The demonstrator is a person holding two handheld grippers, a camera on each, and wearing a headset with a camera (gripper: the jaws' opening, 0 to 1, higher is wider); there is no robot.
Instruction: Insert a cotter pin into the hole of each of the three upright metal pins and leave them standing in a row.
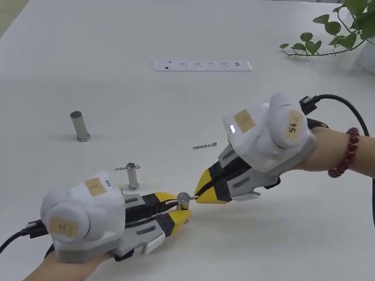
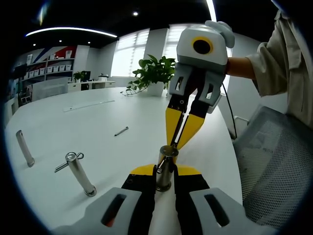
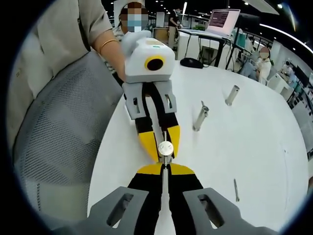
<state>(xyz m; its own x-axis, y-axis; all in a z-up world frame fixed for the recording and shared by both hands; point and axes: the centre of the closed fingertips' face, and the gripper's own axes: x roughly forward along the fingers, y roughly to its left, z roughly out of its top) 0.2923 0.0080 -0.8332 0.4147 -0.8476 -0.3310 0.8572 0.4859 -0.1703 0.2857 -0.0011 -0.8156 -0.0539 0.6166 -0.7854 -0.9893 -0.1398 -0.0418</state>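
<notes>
My left gripper (image 1: pixel 179 208) (image 2: pixel 165 171) is shut on a short metal pin (image 1: pixel 183 200) (image 2: pixel 165 164), holding it just above the table. Facing it, my right gripper (image 1: pixel 200 195) (image 3: pixel 165 169) is shut on a thin cotter pin (image 3: pixel 165 160) whose tip touches the pin's round head (image 3: pixel 165 146). A second metal pin (image 1: pixel 133 176) (image 2: pixel 80 174) (image 3: pixel 200 116) stands upright with a cotter pin through its top. Farther left stands a third, bare metal pin (image 1: pixel 79 126) (image 2: pixel 24 147) (image 3: pixel 232 95). One loose cotter pin (image 1: pixel 205 146) (image 2: pixel 121 130) (image 3: pixel 236 190) lies on the table.
The white table (image 1: pixel 117 88) carries a white power strip (image 1: pixel 202 65) at the back. A potted plant (image 1: pixel 345 29) (image 2: pixel 152 73) stands at the far right corner. A grey mesh chair (image 2: pixel 274 161) (image 3: pixel 54 137) sits by the table's edge.
</notes>
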